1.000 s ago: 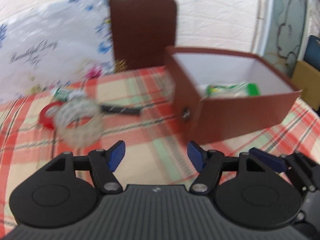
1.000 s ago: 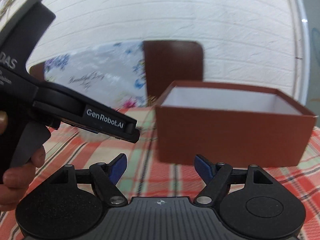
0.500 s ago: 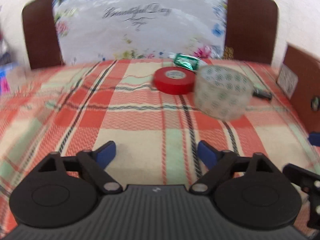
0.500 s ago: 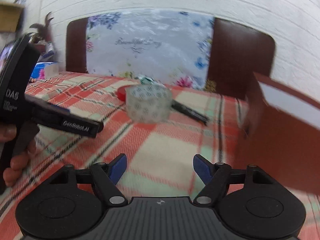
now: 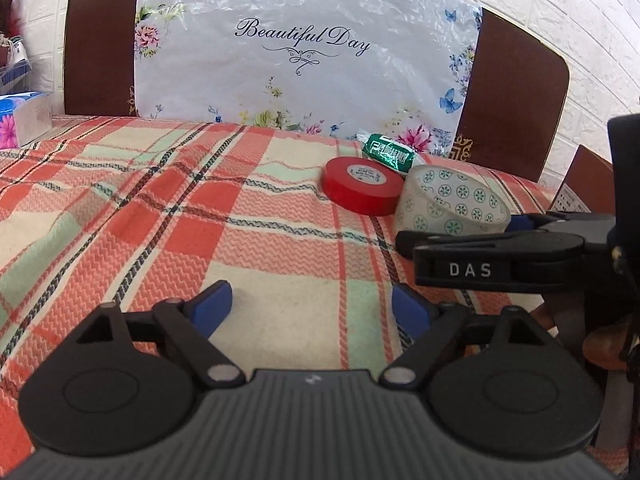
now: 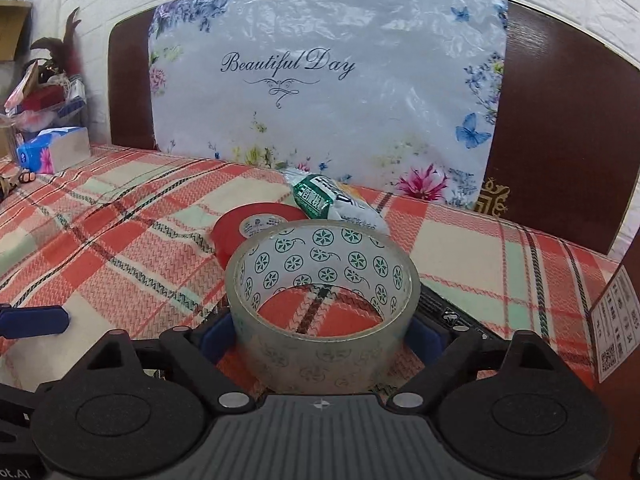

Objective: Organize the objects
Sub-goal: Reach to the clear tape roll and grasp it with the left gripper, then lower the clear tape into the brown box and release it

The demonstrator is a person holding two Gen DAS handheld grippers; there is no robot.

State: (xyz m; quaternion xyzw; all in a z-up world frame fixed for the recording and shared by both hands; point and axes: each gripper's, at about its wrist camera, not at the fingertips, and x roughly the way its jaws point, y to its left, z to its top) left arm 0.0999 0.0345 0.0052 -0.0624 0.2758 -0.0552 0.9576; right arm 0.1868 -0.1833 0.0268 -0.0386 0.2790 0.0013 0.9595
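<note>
Bright, even light; sharp; edges bowed; corners perhaps vignetted.

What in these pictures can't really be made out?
- Black object, right wrist view: mostly hidden behind the clear tape roll.
- Brown box: cut off by the right edge; label print too small.
- Right gripper: whether its pads touch the roll is unclear.

A plaid blanket [image 5: 168, 216] carries red tape [image 5: 362, 187], clear tape [image 6: 324, 308], a green packet [image 5: 389, 153], and a tissue pack [image 6: 54, 154].
</note>
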